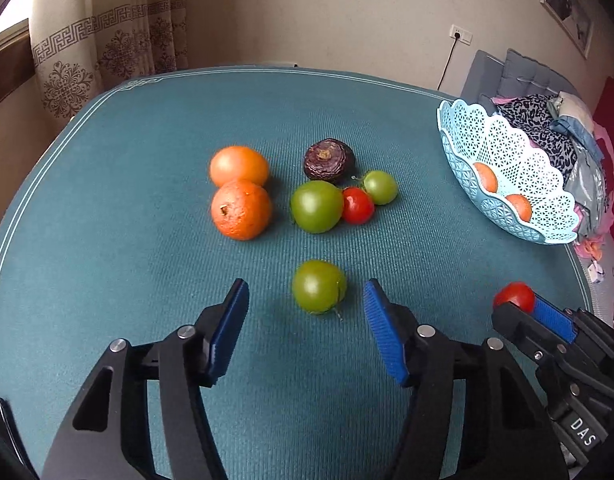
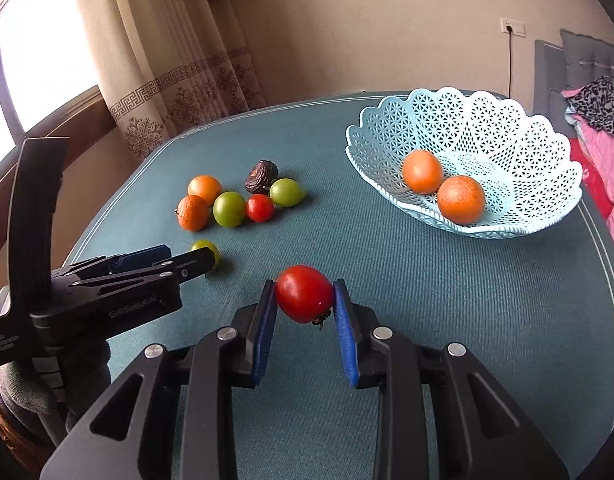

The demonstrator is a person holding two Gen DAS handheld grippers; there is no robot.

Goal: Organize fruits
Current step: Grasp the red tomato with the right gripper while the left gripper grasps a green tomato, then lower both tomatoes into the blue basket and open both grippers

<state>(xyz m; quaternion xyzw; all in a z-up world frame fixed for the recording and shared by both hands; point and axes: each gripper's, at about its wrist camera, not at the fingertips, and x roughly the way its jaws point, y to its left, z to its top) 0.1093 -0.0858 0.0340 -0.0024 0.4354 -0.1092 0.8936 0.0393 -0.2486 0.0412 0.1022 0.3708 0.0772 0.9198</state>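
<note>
Between the blue pads of my right hand-held gripper [image 2: 305, 300] sits a red tomato [image 2: 304, 294], pinched on both sides and held clear above the teal table [image 2: 447, 320], its stem end pointing down. My left hand-held gripper [image 1: 305, 300] has its jaws spread wide with nothing in them; a lone green tomato [image 1: 319, 286] lies on the table just ahead, between the two fingers but touching neither. On the body of the right hand-held gripper, as seen from the left wrist view, I can read "DAS". The left one carries some pale lettering on its side in the right wrist view, too blurred for me to make out.

Farther out on the table is a cluster of fruit: a rough-skinned orange [image 1: 241, 209] touching a smoother orange fruit [image 1: 239, 166] behind it, then a larger green tomato [image 1: 316, 206], a small red tomato [image 1: 357, 205] pressed against it, another green tomato [image 1: 380, 187], and a dark purple wrinkled fruit [image 1: 329, 159] at the back.

Off to the right stands a pale blue lattice basket [image 2: 507, 128] with a scalloped rim. Inside it lie two orange fruits [image 2: 422, 171], side by side and touching.

Beyond the table are a patterned curtain [image 2: 179, 92] and a wall socket [image 2: 512, 27] with a cable plugged in.
</note>
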